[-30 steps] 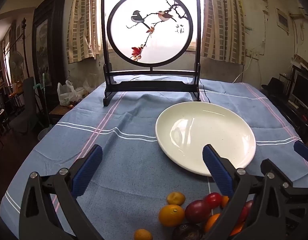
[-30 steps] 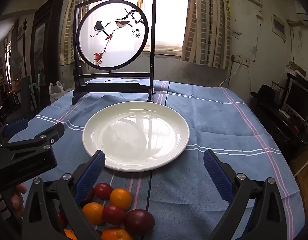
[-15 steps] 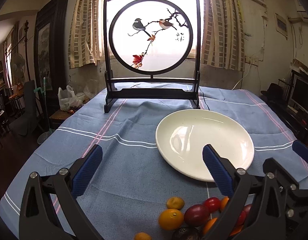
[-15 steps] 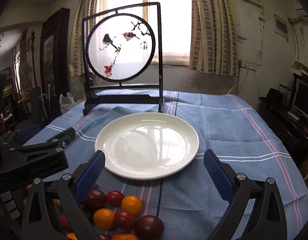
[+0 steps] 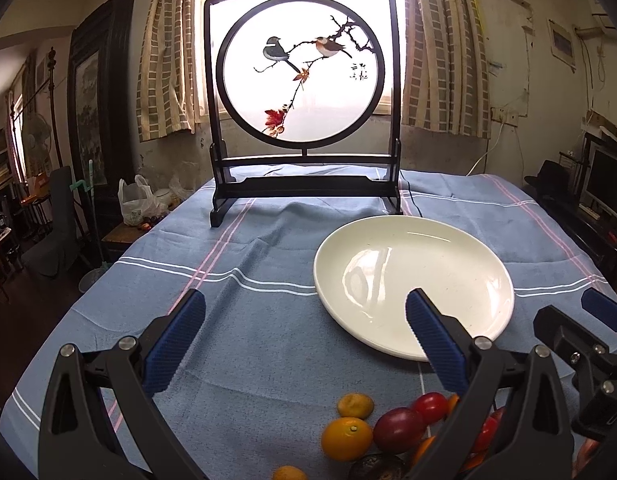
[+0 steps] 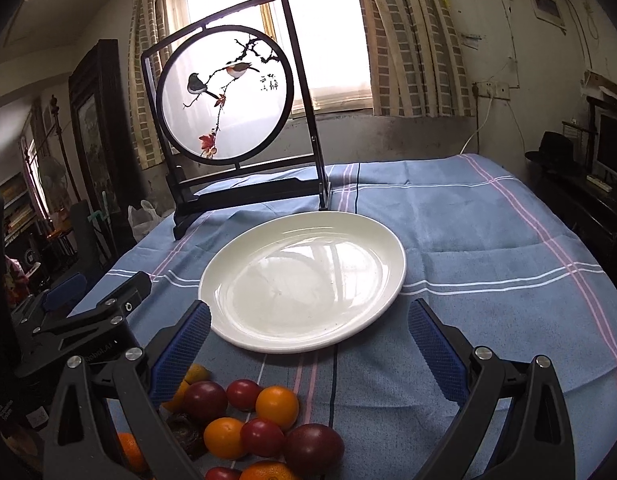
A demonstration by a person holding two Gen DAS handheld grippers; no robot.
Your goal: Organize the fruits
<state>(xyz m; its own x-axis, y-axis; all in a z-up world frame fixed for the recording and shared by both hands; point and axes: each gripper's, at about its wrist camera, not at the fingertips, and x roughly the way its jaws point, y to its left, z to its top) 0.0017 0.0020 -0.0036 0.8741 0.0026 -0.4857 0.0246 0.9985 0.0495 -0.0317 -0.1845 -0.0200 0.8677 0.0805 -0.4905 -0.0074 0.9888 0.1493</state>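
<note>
Both grippers hang above the near edge of the table with nothing in them: the left gripper (image 5: pixel 304 336) has its jaws spread wide, and the right gripper (image 6: pixel 308 344) is just as wide. The fruits (image 6: pixel 252 428) lie heaped on the blue cloth (image 6: pixel 468 240) at the near edge, oranges, red plums and a dark wrinkled piece touching one another, with one small orange (image 5: pixel 355 405) a little apart toward the table's middle. The plate (image 6: pixel 382 308) sits bare just beyond the heap, in front of the bird screen (image 5: pixel 302 80) at the far edge. None of the fruit is on the plate yet, so the step in hand looks like the first pick. It would go best to start with an outlying fruit, such as the orange (image 6: pixel 277 406) on the plate side of the heap, since closing on one in the middle may nudge its neighbours and set round fruit rolling toward the edge. Come down with a finger on either side of it, close gently because plums bruise, and set it low on the plate so it does not roll.
</note>
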